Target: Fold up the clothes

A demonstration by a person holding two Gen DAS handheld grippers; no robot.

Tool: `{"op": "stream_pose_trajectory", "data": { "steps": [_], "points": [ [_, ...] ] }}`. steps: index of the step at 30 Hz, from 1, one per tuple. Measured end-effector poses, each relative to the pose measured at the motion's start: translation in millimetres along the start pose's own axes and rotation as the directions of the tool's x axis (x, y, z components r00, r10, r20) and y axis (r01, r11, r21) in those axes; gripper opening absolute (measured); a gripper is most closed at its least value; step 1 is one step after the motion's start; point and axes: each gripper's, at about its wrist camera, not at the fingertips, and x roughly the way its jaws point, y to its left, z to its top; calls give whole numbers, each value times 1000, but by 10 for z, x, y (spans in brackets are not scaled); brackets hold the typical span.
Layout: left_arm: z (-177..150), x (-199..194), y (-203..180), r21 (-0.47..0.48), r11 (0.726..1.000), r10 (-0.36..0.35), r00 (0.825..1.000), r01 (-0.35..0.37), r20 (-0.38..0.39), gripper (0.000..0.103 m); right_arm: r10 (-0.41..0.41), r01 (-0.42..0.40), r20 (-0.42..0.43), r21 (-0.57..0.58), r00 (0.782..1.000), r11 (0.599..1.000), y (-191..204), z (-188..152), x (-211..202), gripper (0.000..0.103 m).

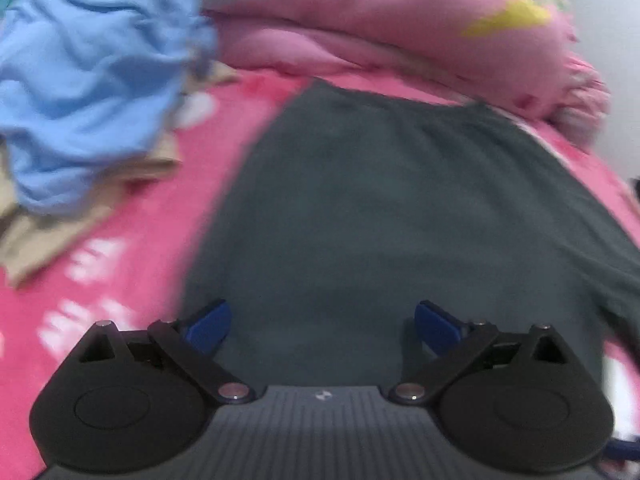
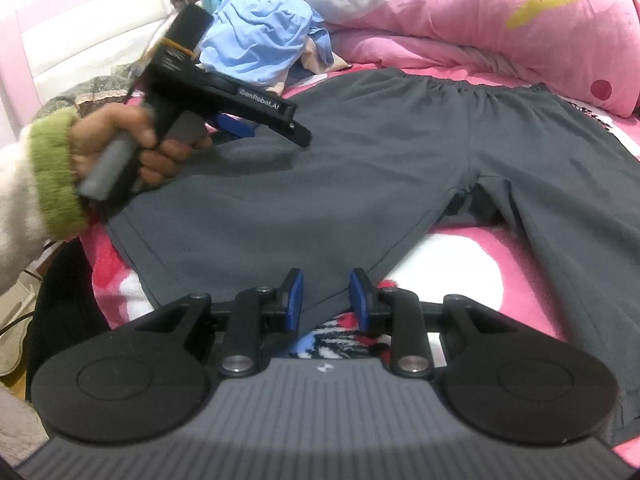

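Dark grey shorts [image 1: 360, 208] lie flat on the pink bed, waistband at the far end, both legs toward me [image 2: 360, 160]. My left gripper [image 1: 320, 320] hovers low over the left leg of the shorts, its blue fingers spread wide and holding nothing. In the right wrist view a hand in a green-cuffed sleeve holds that left gripper [image 2: 256, 124] over the shorts' left side. My right gripper [image 2: 326, 300] is at the near hem corner of the left leg. Its fingers stand a narrow gap apart, with the hem corner lying between them, not pinched.
A crumpled light blue garment [image 1: 92, 80] sits on beige clothes [image 1: 60, 232] at the far left of the bed [image 2: 260, 36]. A bunched pink quilt [image 2: 480, 12] lines the far side. The patterned pink sheet [image 2: 460, 256] shows between the legs. The bed edge and floor are at left.
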Motion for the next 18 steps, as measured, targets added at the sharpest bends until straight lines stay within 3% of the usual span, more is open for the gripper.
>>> {"op": "stream_pose_trajectory", "data": {
  "steps": [3,5,7,9,12,14,16,18],
  "points": [
    [82,-12,328,-51,995,81,997,-80,19,99,13,-13,6,6,1000,1000,-41,-13,-3,25],
    [154,6,497,-80,979,190,982,-189,1,98,21,-21,8,25,1000,999,-87,-19,1,25],
    [237,-19,606,-117,980,158,987,-158,-7,98,32,-33,10,47,999,998,-127,-22,2,25],
    [323,-66,539,-122,990,77,997,-73,26,98,37,-38,15,57,999,998,-148,-29,0,25],
    [496,1,173,-44,998,-46,997,49,67,100,33,-33,15,55,999,998,-138,-33,7,25],
    [611,169,-80,-8,991,-133,990,133,47,100,27,-27,13,48,1000,998,-120,-25,12,25],
    [717,437,-283,19,985,-170,985,170,5,100,24,-25,14,43,1000,999,-112,-26,14,25],
    [768,674,-341,25,994,-102,994,103,-25,99,27,-28,18,42,999,999,-116,-34,12,25]
  ]
}}
